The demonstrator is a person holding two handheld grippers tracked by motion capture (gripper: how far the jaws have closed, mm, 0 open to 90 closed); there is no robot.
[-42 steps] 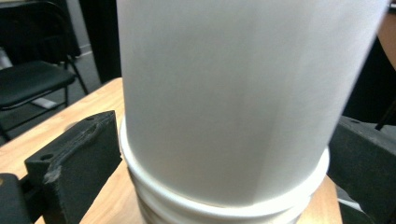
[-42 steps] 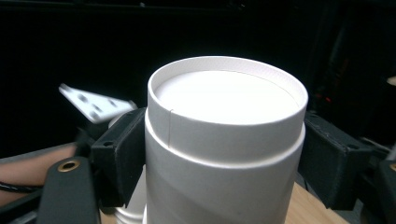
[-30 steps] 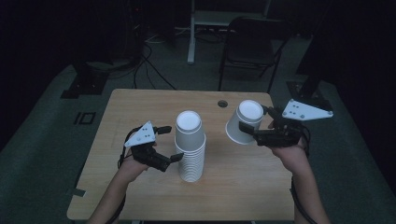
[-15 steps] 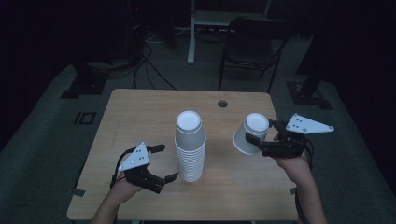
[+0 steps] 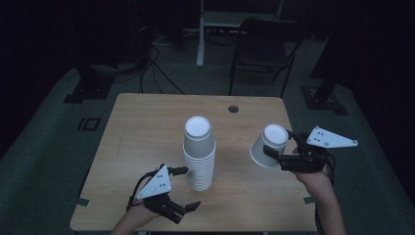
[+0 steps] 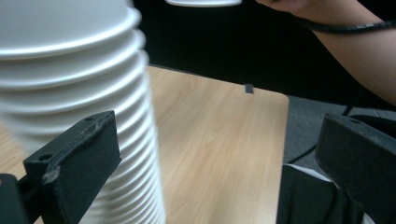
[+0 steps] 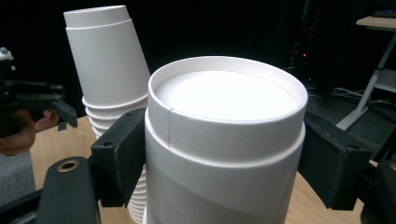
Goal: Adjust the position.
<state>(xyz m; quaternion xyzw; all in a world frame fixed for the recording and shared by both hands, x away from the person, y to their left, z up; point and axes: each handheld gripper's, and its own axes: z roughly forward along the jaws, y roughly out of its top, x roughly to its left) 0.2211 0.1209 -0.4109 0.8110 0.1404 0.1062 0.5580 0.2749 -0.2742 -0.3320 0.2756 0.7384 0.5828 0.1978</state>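
Beside the stack (image 5: 199,155) | cup (image 5: 268,145) clamped by right gripper (image 5: 274,154) | left gripper (image 5: 185,188) wide, empty | risk: stack toppled if bumped

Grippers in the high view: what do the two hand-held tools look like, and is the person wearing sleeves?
Both the left gripper and right gripper are black, with blocky two-jaw fingers, a grey three-cornered plate with dark dots on top, and a black trailing cable. Both forearms are bare, with no sleeves.

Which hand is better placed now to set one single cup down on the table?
Right. The right gripper already holds a single cup upside down over bare table; the left gripper is open beside the stack.
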